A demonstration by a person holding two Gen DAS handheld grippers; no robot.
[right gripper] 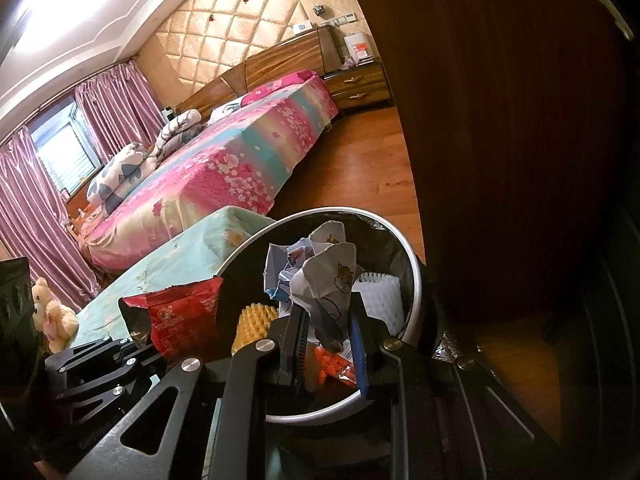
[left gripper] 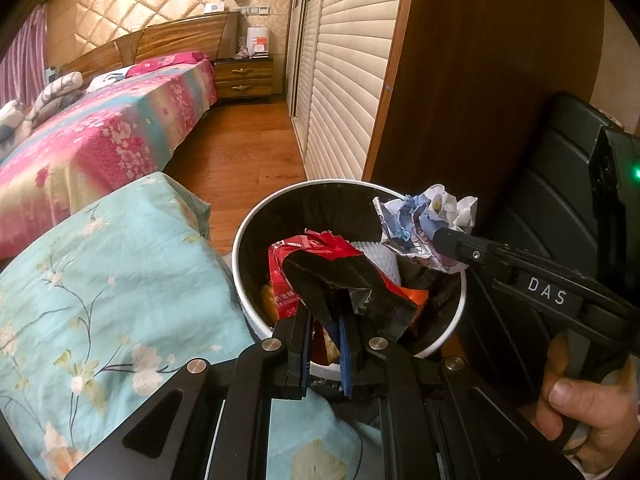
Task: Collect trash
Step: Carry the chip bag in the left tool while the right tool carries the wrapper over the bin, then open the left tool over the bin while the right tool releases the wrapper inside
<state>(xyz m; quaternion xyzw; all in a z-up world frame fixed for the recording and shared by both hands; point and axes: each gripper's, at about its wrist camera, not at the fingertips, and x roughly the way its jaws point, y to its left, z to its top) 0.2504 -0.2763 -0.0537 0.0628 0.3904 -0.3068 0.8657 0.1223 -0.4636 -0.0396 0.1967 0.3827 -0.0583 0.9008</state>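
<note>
A round bin with a white rim (left gripper: 256, 220) and black liner stands on the floor beside a bench. My left gripper (left gripper: 326, 336) is shut on a red snack wrapper (left gripper: 340, 276) and holds it over the bin's opening; the wrapper also shows in the right wrist view (right gripper: 180, 316). My right gripper (right gripper: 330, 340) is shut on a crumpled white printed paper (right gripper: 320, 276) over the bin (right gripper: 416, 280); the paper also shows in the left wrist view (left gripper: 424, 220), above the bin's right rim. White and yellow foam pieces (right gripper: 380, 296) and orange scraps lie inside the bin.
A light-blue floral cushion (left gripper: 100, 288) lies close left of the bin. A bed with a pink floral cover (left gripper: 100, 136) stands behind it. A dark wooden wardrobe (left gripper: 480, 80) rises right of the bin. A plush toy (right gripper: 52, 316) sits on the cushion.
</note>
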